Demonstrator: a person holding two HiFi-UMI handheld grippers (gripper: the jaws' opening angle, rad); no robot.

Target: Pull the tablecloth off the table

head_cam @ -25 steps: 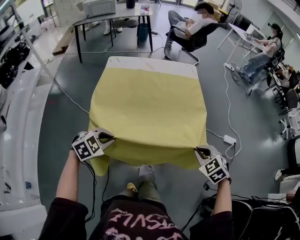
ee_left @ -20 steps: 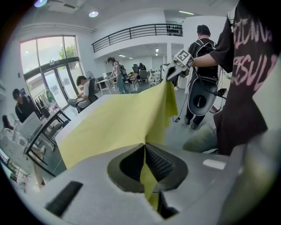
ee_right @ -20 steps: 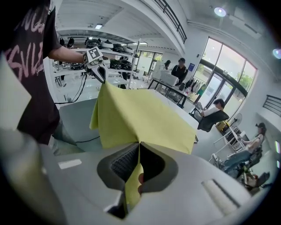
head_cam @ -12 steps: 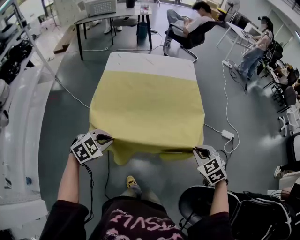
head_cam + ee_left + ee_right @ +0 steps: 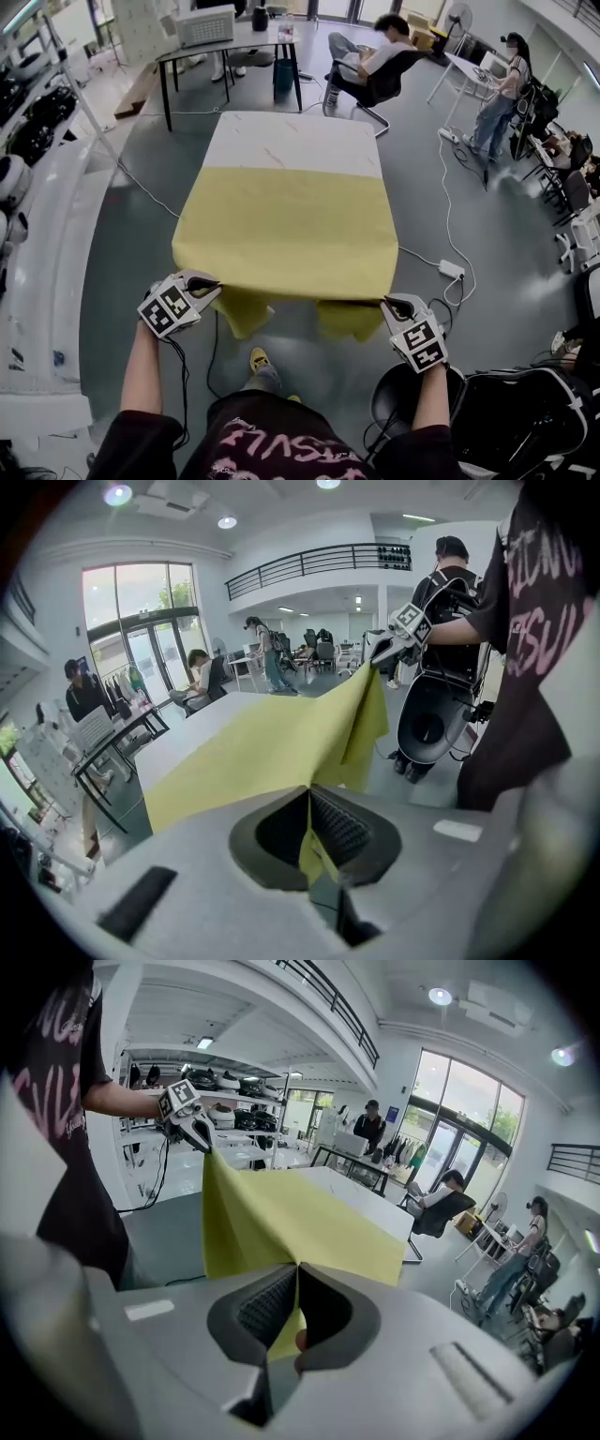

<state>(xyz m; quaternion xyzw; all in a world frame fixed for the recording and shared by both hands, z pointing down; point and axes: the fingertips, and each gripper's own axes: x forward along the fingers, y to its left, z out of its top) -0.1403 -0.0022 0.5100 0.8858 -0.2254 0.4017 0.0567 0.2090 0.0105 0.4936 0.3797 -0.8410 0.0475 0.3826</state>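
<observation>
A yellow tablecloth covers the near two thirds of a white table; the far strip of the tabletop is bare. My left gripper is shut on the cloth's near left corner, my right gripper is shut on its near right corner. The near edge hangs stretched between them off the table's front, with folds drooping below. In the left gripper view the tablecloth runs out of the shut left gripper toward the right gripper. In the right gripper view the tablecloth leaves the shut right gripper the same way.
A dark table with a white box stands beyond. Seated people and office chairs are at the back right. A power strip and cables lie on the floor at the right, white shelving at the left. A black chair is by my right side.
Both grippers have drawn back toward me with the cloth's corners. The cloth has slid along the table, so a wider white strip of tabletop shows at the far end.
</observation>
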